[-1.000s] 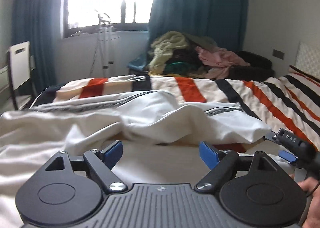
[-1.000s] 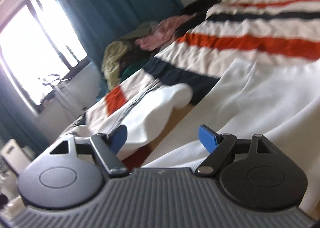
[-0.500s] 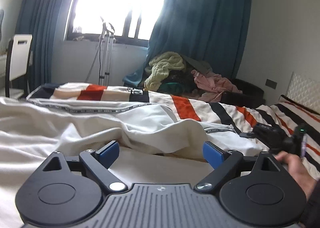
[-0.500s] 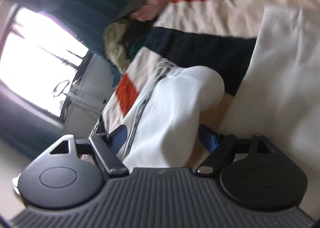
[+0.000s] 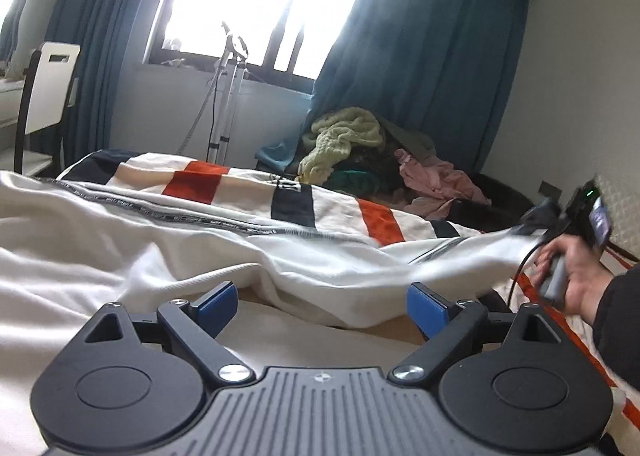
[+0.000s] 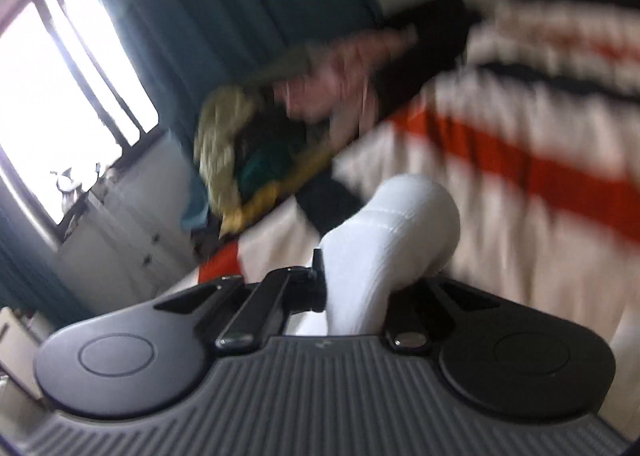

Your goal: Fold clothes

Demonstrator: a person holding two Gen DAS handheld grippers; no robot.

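The striped bed (image 5: 208,183) carried the white garment (image 5: 132,240), spread and rumpled across it. The right gripper (image 6: 356,288) was pinching its cuff (image 6: 392,223), lifted clear. The left gripper (image 5: 322,302) hung spread, empty. Judgement: draw the sleeve across flat, keeping tension even.

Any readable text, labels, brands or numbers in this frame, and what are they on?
None can be read.
White garment: the printed tape along its seam carries repeating lettering, too small to read.
Left gripper: a small round emblem on the body, no legible letters.
Right wrist view: motion-blurred, no text visible.
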